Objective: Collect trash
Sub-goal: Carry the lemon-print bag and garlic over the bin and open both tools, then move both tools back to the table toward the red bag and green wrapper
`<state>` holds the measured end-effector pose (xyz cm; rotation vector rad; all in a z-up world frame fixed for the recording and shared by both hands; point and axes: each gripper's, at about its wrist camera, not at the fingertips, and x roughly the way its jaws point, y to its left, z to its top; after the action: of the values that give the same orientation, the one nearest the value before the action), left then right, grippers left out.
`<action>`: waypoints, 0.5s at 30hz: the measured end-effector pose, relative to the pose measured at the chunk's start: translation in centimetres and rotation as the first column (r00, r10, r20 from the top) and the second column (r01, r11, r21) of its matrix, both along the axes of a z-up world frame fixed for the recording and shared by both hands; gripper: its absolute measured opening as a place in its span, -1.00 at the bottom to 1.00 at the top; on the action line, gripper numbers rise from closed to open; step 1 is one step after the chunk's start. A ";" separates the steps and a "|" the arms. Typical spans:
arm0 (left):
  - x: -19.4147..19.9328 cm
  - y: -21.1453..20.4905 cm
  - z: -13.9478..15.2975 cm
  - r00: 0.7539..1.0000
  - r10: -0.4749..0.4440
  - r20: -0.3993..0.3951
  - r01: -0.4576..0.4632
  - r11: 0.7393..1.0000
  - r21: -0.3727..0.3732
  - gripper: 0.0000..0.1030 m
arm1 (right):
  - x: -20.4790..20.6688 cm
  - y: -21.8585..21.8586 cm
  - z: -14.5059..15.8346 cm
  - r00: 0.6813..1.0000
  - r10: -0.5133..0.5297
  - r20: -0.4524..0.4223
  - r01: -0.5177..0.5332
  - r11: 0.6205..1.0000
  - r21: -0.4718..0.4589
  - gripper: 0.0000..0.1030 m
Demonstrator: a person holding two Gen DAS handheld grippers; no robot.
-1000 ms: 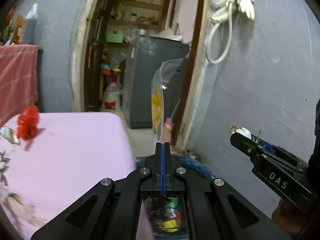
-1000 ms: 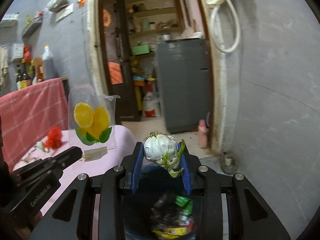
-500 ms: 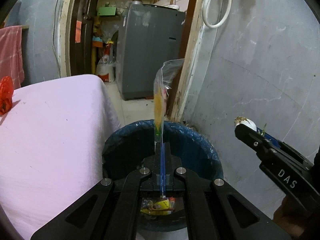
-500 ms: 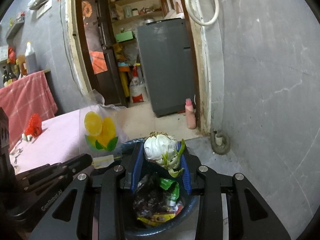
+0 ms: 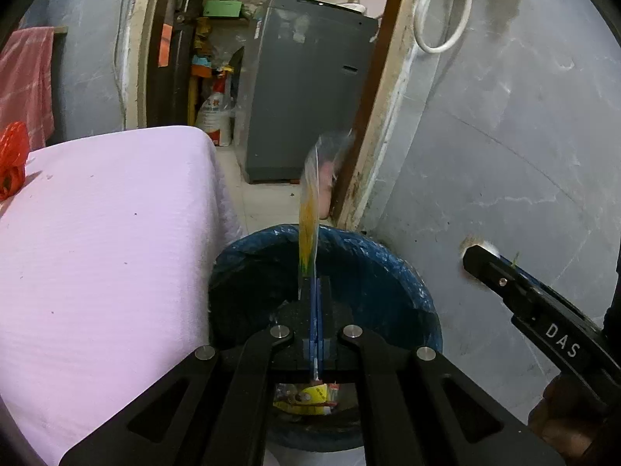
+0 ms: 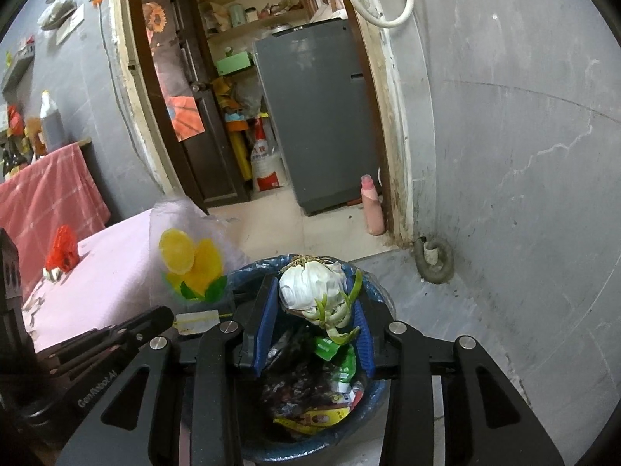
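My left gripper [image 5: 315,283] is shut on a clear plastic wrapper with lemon print [image 5: 310,209], held edge-on over the blue-lined trash bin [image 5: 392,264]. The wrapper also shows in the right wrist view [image 6: 192,268], left of the bin. My right gripper [image 6: 312,310] is shut on a sprouting garlic bulb [image 6: 310,285], held above the bin [image 6: 372,396], which holds several wrappers [image 6: 310,392]. The right gripper shows at the right of the left wrist view [image 5: 504,279].
A table with a pink cloth [image 5: 97,233] stands left of the bin, with a red plastic scrap [image 5: 11,159] on it. A grey wall [image 5: 504,136] is to the right. A doorway with a grey appliance [image 5: 306,97] lies ahead.
Both grippers have moved forward and down over the bin, each still holding its item. The bin now fills more of both views.
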<state>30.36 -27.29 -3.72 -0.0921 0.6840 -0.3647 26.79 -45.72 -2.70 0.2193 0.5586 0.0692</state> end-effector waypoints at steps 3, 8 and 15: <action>0.0 0.2 0.0 1.000 0.008 -0.002 -0.008 1.000 -0.009 -0.99 | 0.1 0.0 0.2 1.000 0.006 0.007 -0.006 1.000 0.004 -0.23; -0.4 0.4 0.4 0.999 0.014 0.030 -0.013 1.000 -0.016 -0.87 | 0.0 -0.1 0.6 1.000 -0.001 0.029 0.001 1.000 0.002 -0.20; -1.4 1.5 2.0 0.993 0.057 0.107 -0.051 0.997 -0.060 -0.30 | -1.0 -0.3 2.0 0.994 -0.030 0.105 0.032 0.999 -0.021 0.09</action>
<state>28.99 -25.84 -1.72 -0.1434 0.5630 -0.3351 25.80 -46.00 -0.74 0.2013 0.4514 0.0441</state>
